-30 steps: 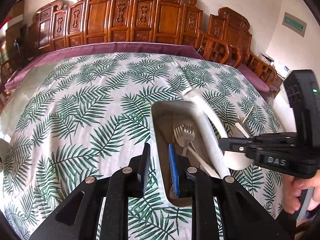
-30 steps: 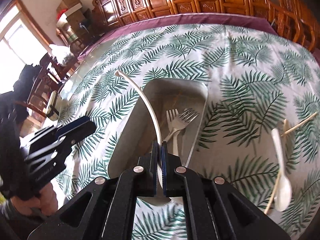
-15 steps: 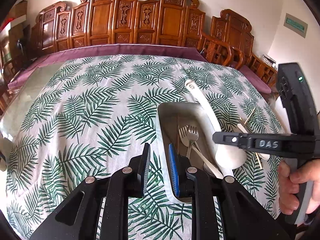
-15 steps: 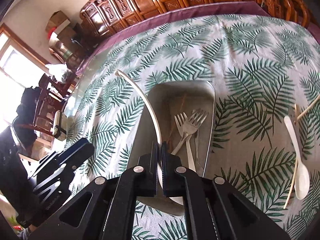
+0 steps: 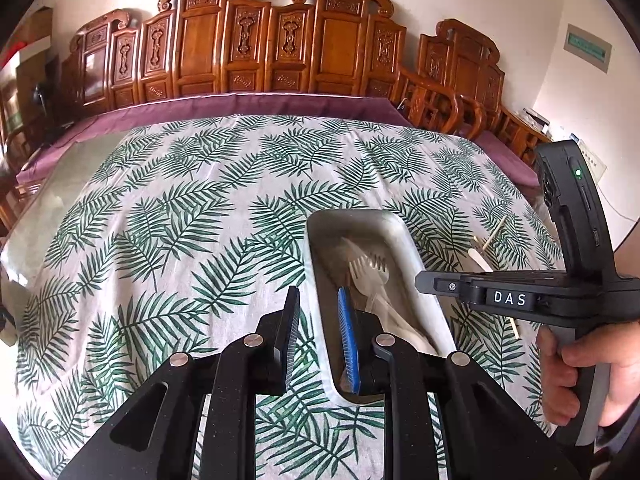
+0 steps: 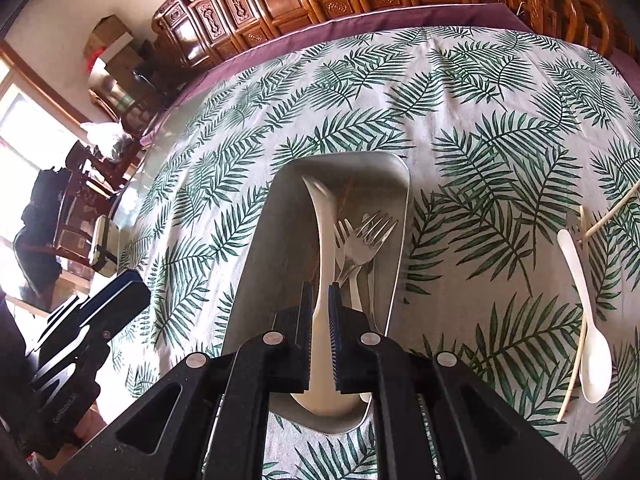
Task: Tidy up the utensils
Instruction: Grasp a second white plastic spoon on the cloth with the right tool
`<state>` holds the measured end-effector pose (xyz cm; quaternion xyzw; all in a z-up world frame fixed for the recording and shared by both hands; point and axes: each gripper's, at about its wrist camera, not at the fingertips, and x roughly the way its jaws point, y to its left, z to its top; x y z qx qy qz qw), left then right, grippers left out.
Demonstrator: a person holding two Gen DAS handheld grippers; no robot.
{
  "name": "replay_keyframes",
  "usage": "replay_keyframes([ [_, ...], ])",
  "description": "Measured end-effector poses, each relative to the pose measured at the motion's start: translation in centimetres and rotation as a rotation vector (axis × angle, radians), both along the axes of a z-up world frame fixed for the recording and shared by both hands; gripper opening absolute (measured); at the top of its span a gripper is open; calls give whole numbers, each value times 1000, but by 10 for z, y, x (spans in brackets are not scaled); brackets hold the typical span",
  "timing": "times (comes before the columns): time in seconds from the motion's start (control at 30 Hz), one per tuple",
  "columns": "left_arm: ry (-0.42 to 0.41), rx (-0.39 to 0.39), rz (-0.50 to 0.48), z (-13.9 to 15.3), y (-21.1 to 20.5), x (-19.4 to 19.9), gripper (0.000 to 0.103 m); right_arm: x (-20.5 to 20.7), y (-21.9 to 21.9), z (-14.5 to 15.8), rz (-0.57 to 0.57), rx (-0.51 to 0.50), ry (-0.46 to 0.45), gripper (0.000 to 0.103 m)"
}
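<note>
- Right gripper [image 6: 320, 320] hangs over the near end of the tray [image 6: 256, 264], jaws parted a little, gripping nothing.
- The white spoon [image 6: 324, 248] lies loose in the tray, bowl below the fingers, handle running to the far end.
- Beside it in the tray: the forks [image 6: 360, 240], tines pointing away.
- Left gripper [image 5: 318, 332] straddles the tray's left wall [image 5: 316, 280], one finger outside on the cloth side, the blue-padded one inside; jaws wide apart, not pinching the wall.
- Out on the leaf-print cloth [image 6: 480, 140], well right of the tray: a second spoon [image 6: 588, 312] and chopsticks [image 6: 576, 356] lying together.
- A hand [image 5: 580, 376] holds the right gripper's handle at the left view's edge.
</note>
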<state>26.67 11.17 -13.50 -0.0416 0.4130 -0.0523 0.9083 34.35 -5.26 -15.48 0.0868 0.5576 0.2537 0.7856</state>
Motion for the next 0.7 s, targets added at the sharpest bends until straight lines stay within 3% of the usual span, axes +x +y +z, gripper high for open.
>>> replay_keyframes([
  [0.17, -10, 2, -19, 5, -12, 2, 18, -4, -14, 14, 9, 0, -60, 11],
  [0.4, -18, -2, -55, 9, -35, 7, 19, -13, -66, 31, 20, -101, -176, 11],
  [0.47, -18, -4, -67, 9, -43, 8, 19, -13, -86, 32, 12, -128, -193, 11],
  [0.57, -21, -11, -87, 8, -58, 11, 29, -10, -116, 28, -5, -180, -206, 11],
  [0.7, -13, -18, -113, 4, -77, 15, 30, -5, -154, 14, -27, -252, -206, 19],
])
